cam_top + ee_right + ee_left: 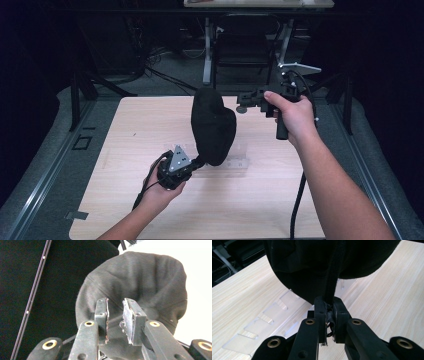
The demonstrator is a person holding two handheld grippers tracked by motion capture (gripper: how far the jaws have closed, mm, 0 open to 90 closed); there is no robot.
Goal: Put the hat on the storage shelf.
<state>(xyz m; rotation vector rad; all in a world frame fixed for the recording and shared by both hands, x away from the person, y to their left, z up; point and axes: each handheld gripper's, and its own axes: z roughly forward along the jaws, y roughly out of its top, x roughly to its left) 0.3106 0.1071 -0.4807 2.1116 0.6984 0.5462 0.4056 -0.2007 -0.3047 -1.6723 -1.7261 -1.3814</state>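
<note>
Left gripper (192, 165) pinches the black hat (212, 125) standing tall, and the unclenched right gripper (243, 100) waits beside its top.

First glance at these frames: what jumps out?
A black cloth cap is held up above the middle of the pale wooden table, pinched at its lower edge by the left hand-held gripper. The right hand-held gripper hovers open at the far right, pointed at the cap. A clear slotted plastic rack lies flat on the table under the cap.
</note>
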